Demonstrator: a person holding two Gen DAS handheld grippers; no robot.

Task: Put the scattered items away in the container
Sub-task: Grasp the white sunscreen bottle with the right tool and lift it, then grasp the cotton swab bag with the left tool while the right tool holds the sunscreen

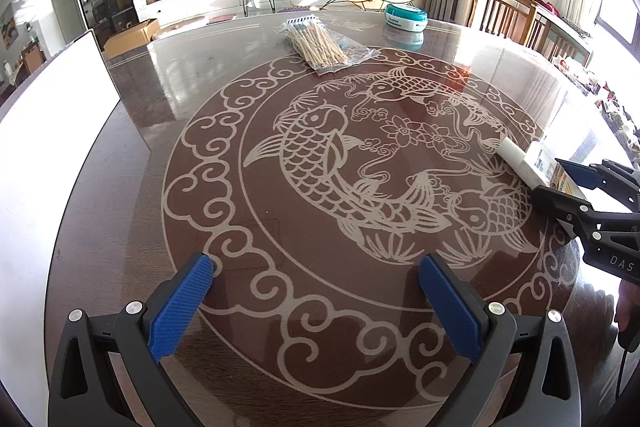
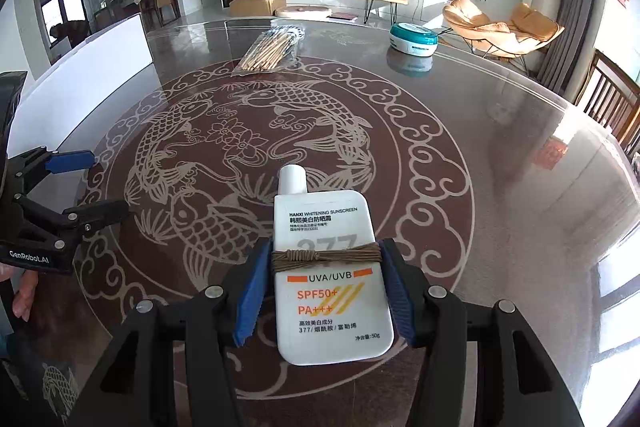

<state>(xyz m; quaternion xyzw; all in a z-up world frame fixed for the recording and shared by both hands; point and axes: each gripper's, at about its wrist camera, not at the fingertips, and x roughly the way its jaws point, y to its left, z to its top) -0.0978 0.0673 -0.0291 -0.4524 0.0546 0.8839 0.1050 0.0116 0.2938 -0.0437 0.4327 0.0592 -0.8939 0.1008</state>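
Observation:
My right gripper (image 2: 326, 267) is shut on a flat white sunscreen bottle (image 2: 330, 291) with orange print and a brown cord wound around it, held above the table. The bottle also shows in the left wrist view (image 1: 528, 163), at the right edge in the right gripper (image 1: 560, 183). My left gripper (image 1: 316, 291) is open and empty over the near table; it also shows in the right wrist view (image 2: 92, 183) at the left. A clear bag of wooden sticks (image 1: 320, 45) (image 2: 270, 51) lies far across the table. A white container (image 1: 60, 131) (image 2: 92, 67) stands at the left.
A round teal and white tin (image 1: 405, 15) (image 2: 414, 39) sits at the table's far edge. The dark glass table (image 1: 200, 83) bears a carp pattern. Wooden chairs (image 1: 508, 11) stand at the right, beyond the table.

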